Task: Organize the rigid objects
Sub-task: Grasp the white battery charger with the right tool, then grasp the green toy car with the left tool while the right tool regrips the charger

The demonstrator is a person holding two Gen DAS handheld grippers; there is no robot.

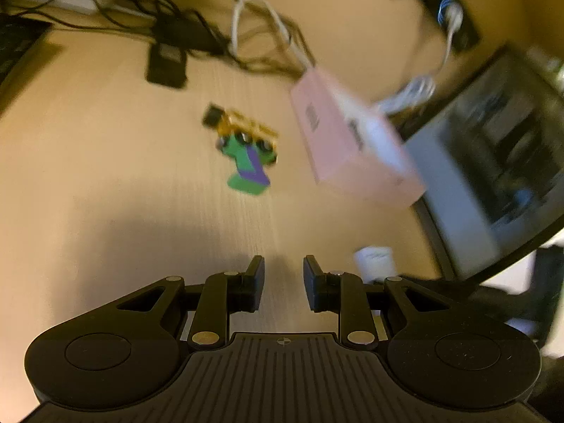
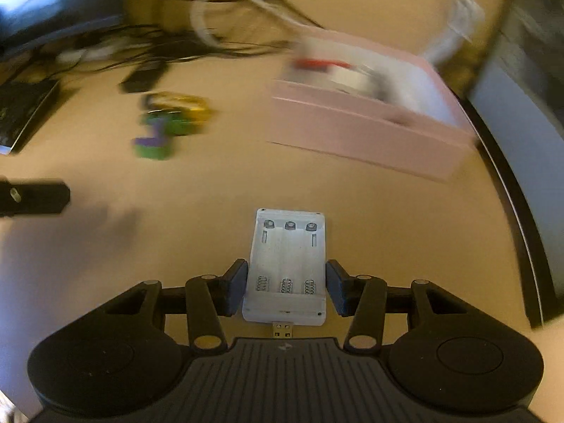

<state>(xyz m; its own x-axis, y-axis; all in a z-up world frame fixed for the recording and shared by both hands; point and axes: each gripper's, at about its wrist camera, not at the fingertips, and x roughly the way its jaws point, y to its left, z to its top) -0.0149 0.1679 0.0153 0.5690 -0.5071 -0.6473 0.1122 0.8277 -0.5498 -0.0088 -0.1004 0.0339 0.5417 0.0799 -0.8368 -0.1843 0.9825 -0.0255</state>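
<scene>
My right gripper (image 2: pixel 285 287) is shut on a white USB battery charger (image 2: pixel 287 264) with three empty slots, held above the wooden desk. A pink box (image 2: pixel 370 127) lies ahead to the right, with a red and white item inside; it also shows in the left wrist view (image 1: pixel 345 141). A green and purple toy piece with a yellow toy truck (image 1: pixel 246 148) lies on the desk, also seen in the right wrist view (image 2: pixel 165 123). My left gripper (image 1: pixel 283 282) is open and empty above the desk. The white charger (image 1: pixel 373 262) shows at its right.
Black cables and a black power adapter (image 1: pixel 165 63) lie at the back of the desk. A white cable (image 1: pixel 261 24) loops behind the pink box. A monitor (image 1: pixel 493 176) stands at the right. A dark book (image 2: pixel 24 112) lies at the left edge.
</scene>
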